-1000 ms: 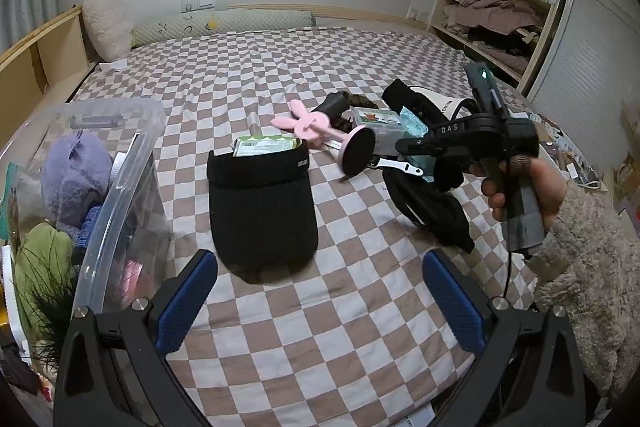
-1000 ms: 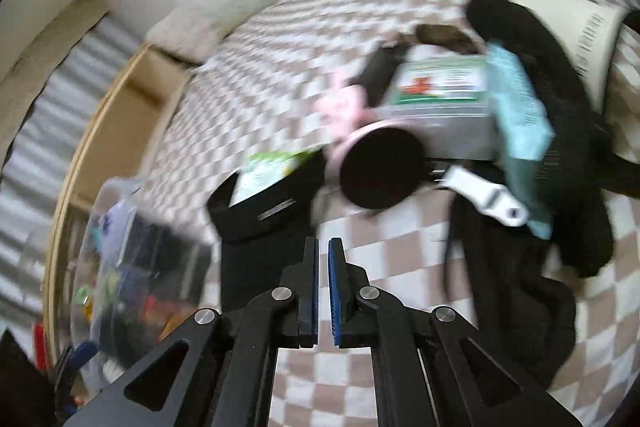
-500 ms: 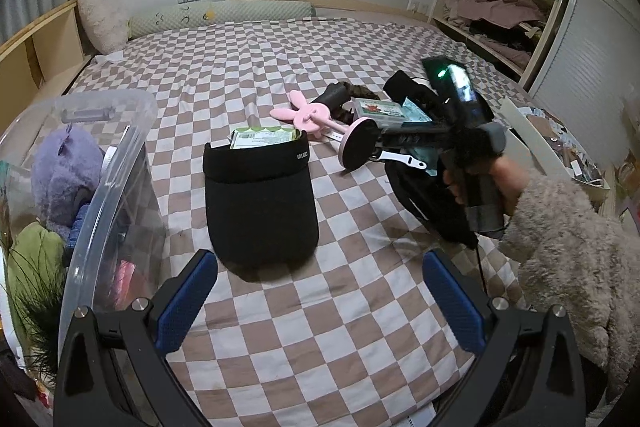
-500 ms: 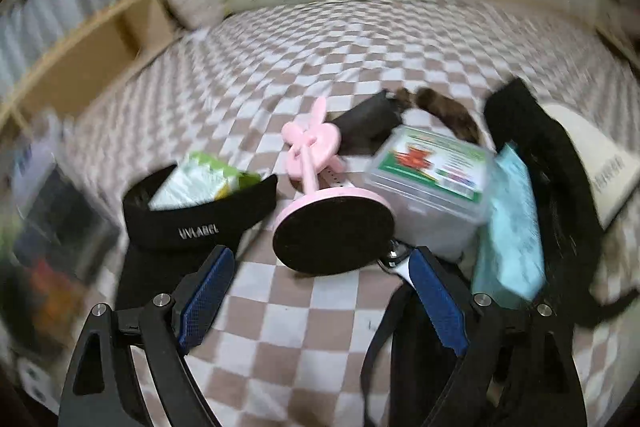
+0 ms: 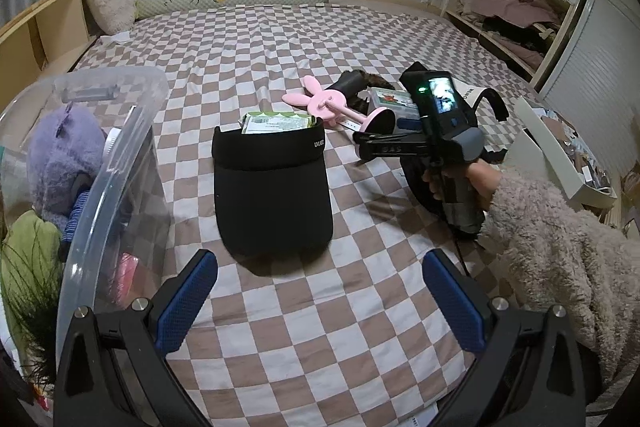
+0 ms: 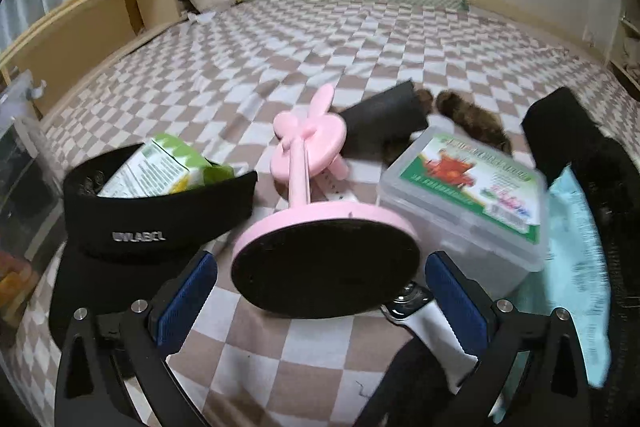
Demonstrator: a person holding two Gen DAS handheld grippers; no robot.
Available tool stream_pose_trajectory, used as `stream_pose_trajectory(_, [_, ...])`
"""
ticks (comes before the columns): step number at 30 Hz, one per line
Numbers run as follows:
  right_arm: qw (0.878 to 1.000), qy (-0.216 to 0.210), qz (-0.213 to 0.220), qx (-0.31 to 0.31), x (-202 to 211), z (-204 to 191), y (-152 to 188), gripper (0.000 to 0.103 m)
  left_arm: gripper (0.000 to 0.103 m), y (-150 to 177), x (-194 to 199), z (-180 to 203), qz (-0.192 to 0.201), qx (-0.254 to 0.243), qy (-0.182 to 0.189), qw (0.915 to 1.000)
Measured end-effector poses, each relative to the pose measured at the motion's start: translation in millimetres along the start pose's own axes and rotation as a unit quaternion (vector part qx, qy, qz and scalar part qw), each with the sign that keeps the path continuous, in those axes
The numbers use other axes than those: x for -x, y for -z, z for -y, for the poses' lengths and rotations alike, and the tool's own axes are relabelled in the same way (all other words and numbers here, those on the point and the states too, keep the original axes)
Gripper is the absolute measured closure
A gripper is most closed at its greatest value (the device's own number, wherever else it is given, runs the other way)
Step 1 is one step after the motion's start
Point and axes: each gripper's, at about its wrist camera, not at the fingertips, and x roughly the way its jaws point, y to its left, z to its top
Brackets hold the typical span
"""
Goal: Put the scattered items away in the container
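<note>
A clear plastic bin [image 5: 116,163] at the left holds a purple plush and other items. A black visor [image 5: 272,183] lies on the checkered bed with a green packet [image 5: 276,121] behind it. A pink bunny stand [image 6: 316,211] lies tipped, its round black-bottomed base between the open fingers of my right gripper [image 6: 322,293]. The right gripper also shows in the left wrist view [image 5: 384,143], just short of the stand [image 5: 340,107]. My left gripper [image 5: 320,297] is open and empty, hovering in front of the visor.
A clear box with a green label [image 6: 468,195], a light blue packet [image 6: 572,267], a white strap [image 6: 436,331], a black tube [image 6: 384,123], a brown furry item [image 6: 472,121] and black fabric [image 6: 580,155] lie right of the stand. Shelves [image 5: 508,11] stand at the far right.
My right gripper opened from shut and moved forward and low until its fingers flank the pink stand's base. My left gripper stayed open and shifted only slightly.
</note>
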Motion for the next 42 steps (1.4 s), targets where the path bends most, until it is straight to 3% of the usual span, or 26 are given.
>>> stream_pose_trajectory(6, [1.0,0.024,-0.002,0.013,-17.3,-1.5,-0.2,0.0,0.0,-1.6,-4.3,4.0,-0.01,-0.01,0.001,0.9999])
stream_pose_trajectory(14, [0.999,0.002,-0.047,-0.013,-5.5,-2.5,-0.6,0.003,0.0,0.8,-1.5,-5.6,-0.012,0.003,-0.01,0.9999])
stream_pose_trajectory(23, [0.994,-0.028,-0.099,-0.045,59.5,4.3,44.3,0.003,0.0,7.4,11.4,-4.7,-0.01,0.016,0.01,0.9998])
stream_pose_trajectory(28, [0.989,-0.068,-0.111,-0.075,100.2,10.4,71.6,0.003,0.0,14.6,13.4,2.9,-0.029,0.02,0.048,0.9982])
stream_pose_trajectory(32, [0.982,-0.098,-0.138,-0.083,119.2,-3.3,95.6,0.003,0.0,19.6,18.5,11.3,-0.029,0.006,0.041,0.9987])
stream_pose_trajectory(37, [0.978,-0.089,-0.184,-0.048,122.1,-41.0,118.8,0.003,0.0,25.4,21.7,11.2,-0.029,0.007,0.025,0.9993])
stream_pose_trajectory(42, [0.968,-0.126,-0.215,-0.034,119.8,-72.9,135.9,0.003,0.0,29.5,21.7,1.1,-0.034,0.022,0.012,0.9991])
